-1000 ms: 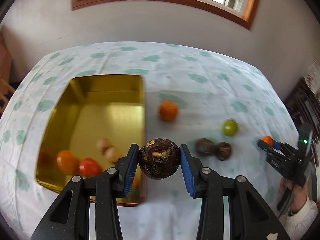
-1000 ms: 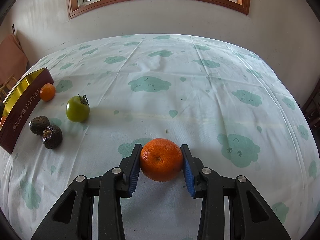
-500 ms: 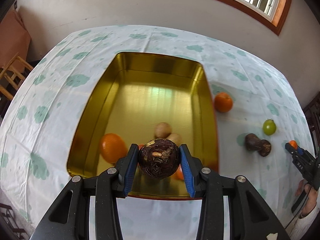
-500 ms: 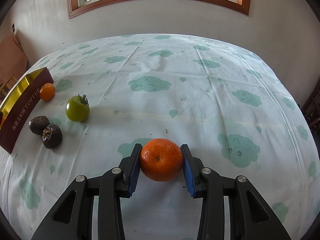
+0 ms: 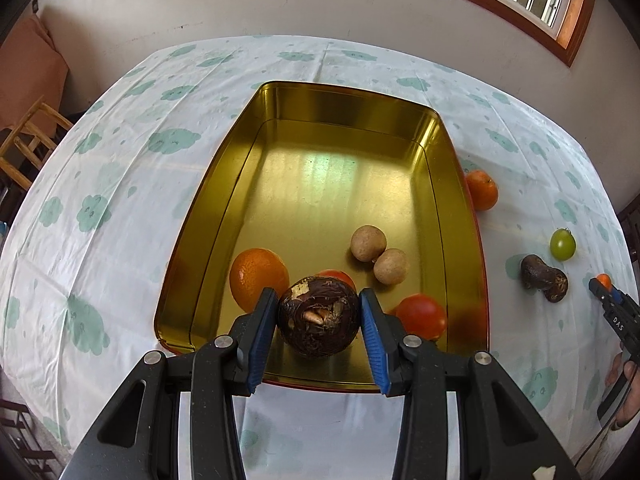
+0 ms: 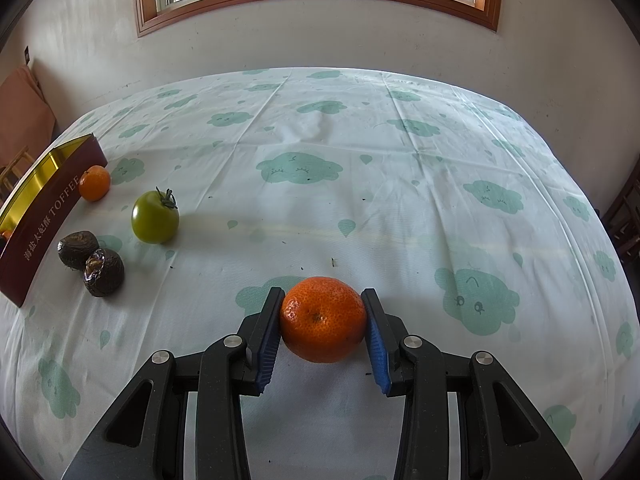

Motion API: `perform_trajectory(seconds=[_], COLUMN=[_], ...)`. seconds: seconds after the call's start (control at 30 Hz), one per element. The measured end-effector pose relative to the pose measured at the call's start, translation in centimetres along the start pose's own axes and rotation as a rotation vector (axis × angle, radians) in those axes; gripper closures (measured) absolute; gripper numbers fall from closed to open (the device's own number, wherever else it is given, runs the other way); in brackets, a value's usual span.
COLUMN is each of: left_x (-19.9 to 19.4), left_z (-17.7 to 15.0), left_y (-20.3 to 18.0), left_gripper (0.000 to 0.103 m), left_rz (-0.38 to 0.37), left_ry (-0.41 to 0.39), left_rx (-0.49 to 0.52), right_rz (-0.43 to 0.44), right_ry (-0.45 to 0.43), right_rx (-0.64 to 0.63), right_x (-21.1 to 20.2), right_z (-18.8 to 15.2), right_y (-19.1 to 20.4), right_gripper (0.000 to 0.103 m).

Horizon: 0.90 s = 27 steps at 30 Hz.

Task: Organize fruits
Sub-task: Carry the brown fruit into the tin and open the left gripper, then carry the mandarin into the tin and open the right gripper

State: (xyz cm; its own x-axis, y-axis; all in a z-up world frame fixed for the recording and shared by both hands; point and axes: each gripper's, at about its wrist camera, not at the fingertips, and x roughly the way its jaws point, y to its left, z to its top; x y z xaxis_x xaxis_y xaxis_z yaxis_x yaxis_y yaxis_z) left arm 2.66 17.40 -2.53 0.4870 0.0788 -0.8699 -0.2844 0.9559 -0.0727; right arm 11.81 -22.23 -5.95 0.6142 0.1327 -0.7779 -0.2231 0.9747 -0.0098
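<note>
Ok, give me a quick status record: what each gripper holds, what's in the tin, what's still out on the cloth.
left gripper: shut on dark brown fruit, over gold tin
right gripper: shut on tangerine, low over tablecloth
in tin: orange, two red fruits, two tan round fruits
left on cloth: small orange, green tomato, two dark fruits

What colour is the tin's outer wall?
Dark maroon with pale lettering, on the tin; clearest in the right wrist view.
</note>
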Motion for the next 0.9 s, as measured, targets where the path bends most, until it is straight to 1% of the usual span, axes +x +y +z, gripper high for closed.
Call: perform_trajectory(seconds=[0.3,0.5,0.6,0.67,0.7,0.77,0.83,0.9], left_x=[-0.1,-0.1,-0.3,-0.6,-0.8,-1.2,-1.6,-2.0], left_z=[0.1,0.0,0.0,0.0,0.0,-0.1,-0.1,-0.2], left_y=[0.2,0.2,0.2,0.2,0.2,0.1,0.0,-0.1], left_gripper=[0.065,0.060,0.053,0.046,0.044,0.037,0.032,0.032], left_rz=[0.008,0.012,0.014,0.020,0.025,0.030,0.035,0.036], left_ry=[-0.001,-0.006,-0.013,-0.027,-0.035,-0.053,-0.069,-0.082], left_rx=[0.005,0.005,0.011,0.015,0.017,0.022,0.027,0.029], right_rz=[-0.001,-0.002,-0.006,-0.013,-0.014,-0.003,-0.001,0.023], right_ry=[0.000,0.000,0.000,0.001,0.004,0.008,0.000,-0.014], right_rx=[-0.001,-0.002,0.000,0.003,0.016,0.035,0.039,0.036], right_x=[0.0,0.0,0.0,0.0,0.0,0.0,-0.3,-1.0], right_z=[0.0,0.0,0.0,0.0,0.0,0.2,0.4,1.0], right_y=[0.1,0.1,0.2,0.2,0.1,0.0,0.4,1.1], right_gripper=[0.063,0.064,0.064,0.064,0.064,0.064,0.065,0.065])
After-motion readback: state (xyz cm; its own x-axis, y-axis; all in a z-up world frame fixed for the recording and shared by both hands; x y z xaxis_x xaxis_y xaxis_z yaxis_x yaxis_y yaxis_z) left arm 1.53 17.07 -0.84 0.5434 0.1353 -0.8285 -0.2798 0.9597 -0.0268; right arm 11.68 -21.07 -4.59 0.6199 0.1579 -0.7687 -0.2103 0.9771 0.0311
